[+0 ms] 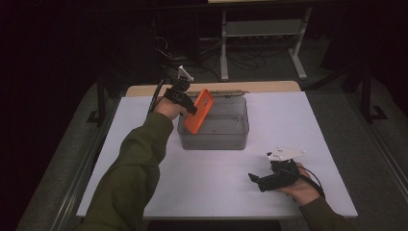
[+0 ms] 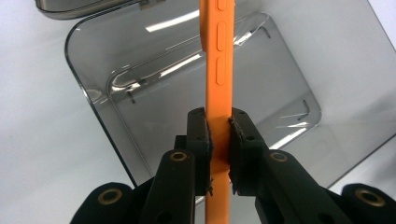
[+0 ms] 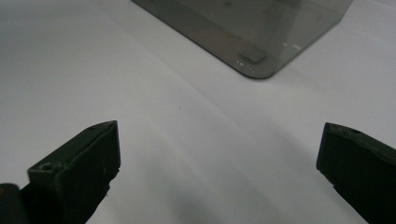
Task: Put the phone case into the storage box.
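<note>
An orange phone case [image 1: 199, 111] hangs tilted over the left end of a smoky clear plastic box [image 1: 226, 137] at the table's middle. My left gripper [image 1: 188, 103] is shut on the case. In the left gripper view the orange case [image 2: 218, 70] stands edge-on between the pads [image 2: 204, 135], with the box's open inside [image 2: 261, 93] below it. My right gripper [image 1: 257, 179] rests low near the table's front right, jaws wide apart with nothing between them. In the right gripper view its fingers [image 3: 88, 158] frame bare table, and a corner of the box [image 3: 254, 51] lies ahead.
The white table top [image 1: 288, 120] has free room on all sides of the box. A wooden strip [image 1: 269, 86] runs along its far edge. Beyond it a white metal frame [image 1: 262, 43] and cables stand on the dark floor.
</note>
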The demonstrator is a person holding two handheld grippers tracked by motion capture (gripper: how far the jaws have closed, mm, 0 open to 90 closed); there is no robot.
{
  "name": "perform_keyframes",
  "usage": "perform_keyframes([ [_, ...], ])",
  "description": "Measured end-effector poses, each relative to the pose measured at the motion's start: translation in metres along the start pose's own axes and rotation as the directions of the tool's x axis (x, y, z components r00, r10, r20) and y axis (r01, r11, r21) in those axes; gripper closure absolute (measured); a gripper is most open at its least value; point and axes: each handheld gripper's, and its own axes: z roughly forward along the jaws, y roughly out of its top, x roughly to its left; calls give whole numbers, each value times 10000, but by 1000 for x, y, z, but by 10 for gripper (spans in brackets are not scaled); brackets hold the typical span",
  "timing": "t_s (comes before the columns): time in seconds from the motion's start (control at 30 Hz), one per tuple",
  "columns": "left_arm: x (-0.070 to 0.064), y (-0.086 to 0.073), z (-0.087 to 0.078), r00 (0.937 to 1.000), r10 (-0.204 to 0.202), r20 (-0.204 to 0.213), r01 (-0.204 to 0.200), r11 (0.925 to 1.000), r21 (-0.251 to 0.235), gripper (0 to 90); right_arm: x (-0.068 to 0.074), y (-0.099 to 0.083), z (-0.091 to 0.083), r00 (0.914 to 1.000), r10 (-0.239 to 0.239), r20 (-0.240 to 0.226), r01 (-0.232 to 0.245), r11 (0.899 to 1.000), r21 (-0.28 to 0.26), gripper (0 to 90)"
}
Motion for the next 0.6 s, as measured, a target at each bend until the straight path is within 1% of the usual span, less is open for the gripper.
perform_keyframes([
  [0.03, 0, -1, 1, 10000, -93, -8, 93, 10000, -2, 800, 0, 0, 0, 10000, -1, -2, 1, 10000, -4, 0],
  [0.17, 2, -2, 7, 9997, -247, -7, 247, 9996, 139, 800, 1, 0, 0, 10000, -65, -24, 65, 10000, 18, 0],
  [0.33, 3, -2, 12, 9996, -291, 16, 290, 9992, 290, 800, 0, 0, 0, 10000, -5, -8, 5, 10000, -14, 0],
  [0.6, 7, -6, 19, 9982, -596, -31, 597, 9974, 414, 799, 0, 0, 0, 10000, 19, 4, -19, 10000, 32, 0],
])
